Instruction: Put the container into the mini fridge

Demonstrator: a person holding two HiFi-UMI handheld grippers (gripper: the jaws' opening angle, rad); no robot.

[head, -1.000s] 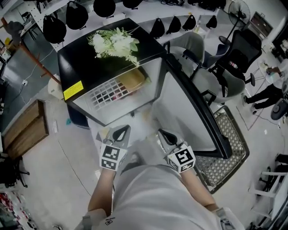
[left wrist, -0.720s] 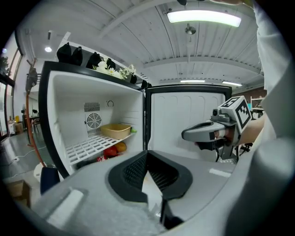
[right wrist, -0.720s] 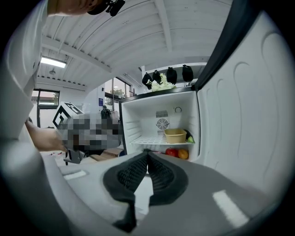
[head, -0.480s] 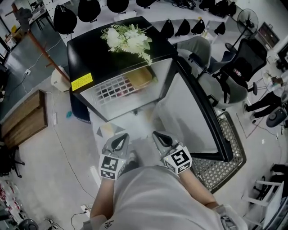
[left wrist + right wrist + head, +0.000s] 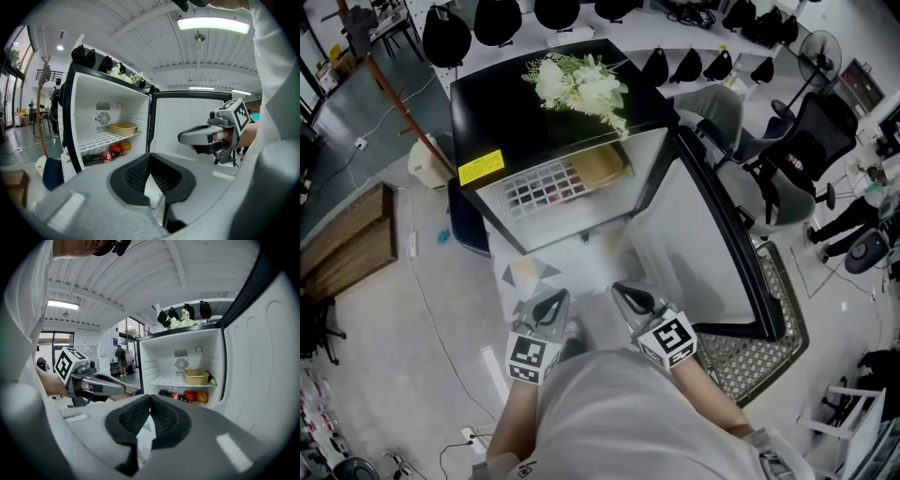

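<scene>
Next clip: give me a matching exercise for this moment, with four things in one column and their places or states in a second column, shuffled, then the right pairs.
Things
1. yellow container
2. cola bottle
3. white flowers
4. fridge door

Places or states
A. on top of the mini fridge
B. swung open
C. on the wire shelf inside
D. lying at the bottom, under the shelf

Pairs: 1-C, 2-D, 3-A, 4-B
</scene>
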